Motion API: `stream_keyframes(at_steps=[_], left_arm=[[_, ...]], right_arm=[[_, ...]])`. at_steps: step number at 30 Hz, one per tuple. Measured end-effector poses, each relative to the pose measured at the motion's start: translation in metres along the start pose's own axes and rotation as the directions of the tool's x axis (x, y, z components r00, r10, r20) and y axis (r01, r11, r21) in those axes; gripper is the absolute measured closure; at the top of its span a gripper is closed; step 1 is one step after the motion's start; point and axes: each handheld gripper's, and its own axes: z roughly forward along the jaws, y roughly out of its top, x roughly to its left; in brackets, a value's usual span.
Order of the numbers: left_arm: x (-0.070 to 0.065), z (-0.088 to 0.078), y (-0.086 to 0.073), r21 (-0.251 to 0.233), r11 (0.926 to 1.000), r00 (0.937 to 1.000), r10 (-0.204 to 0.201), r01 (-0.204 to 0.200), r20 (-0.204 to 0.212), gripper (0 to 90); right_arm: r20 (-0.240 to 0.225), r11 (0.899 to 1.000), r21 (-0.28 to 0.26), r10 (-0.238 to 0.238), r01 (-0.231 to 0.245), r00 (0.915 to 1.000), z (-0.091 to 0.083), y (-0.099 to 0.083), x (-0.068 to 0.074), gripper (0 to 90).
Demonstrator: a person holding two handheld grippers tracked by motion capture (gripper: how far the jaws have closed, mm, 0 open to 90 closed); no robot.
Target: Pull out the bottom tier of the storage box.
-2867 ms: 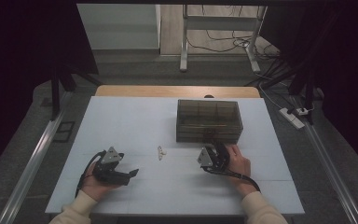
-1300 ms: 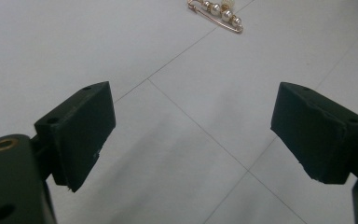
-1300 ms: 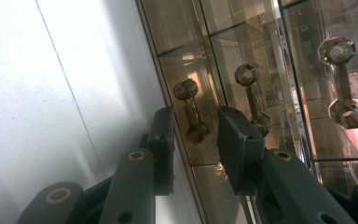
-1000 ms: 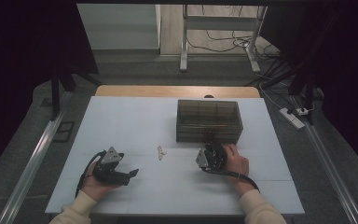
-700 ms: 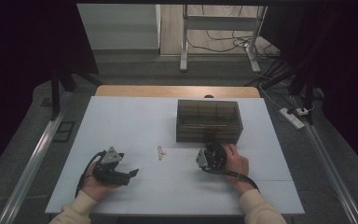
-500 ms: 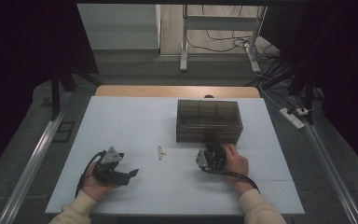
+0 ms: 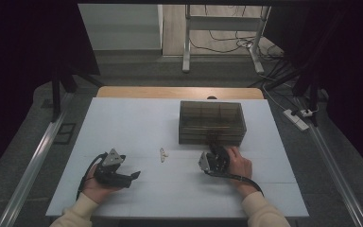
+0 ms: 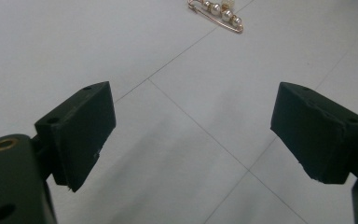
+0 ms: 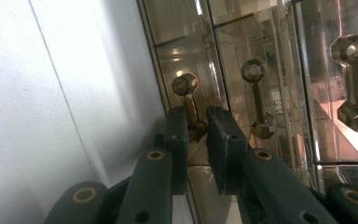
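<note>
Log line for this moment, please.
right gripper: jaws closing around drawer handle | left gripper: open, idle | pearl pin: on table

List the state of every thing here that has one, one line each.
Drawer box: drawers shut, standing on the table.
Drawer handle: between the right jaws.
Right gripper: jaws just closing on the handle, nearly shut.
Left gripper: jaws wide open, nothing between them.
Pearl pin: lying flat, untouched.
</note>
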Motion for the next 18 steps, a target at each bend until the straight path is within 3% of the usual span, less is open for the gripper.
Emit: stream_keyframes(at_steps=[18], left_arm=[[0.0004,-0.0003,-0.0001,-0.002,1.0000,1.0000,-0.001,0.001,0.001,13.0]], right_arm=[[0.015,1.000,-0.004,0.001,-0.001,0.9999,-0.0023,-0.0012,0.0018,79.0]])
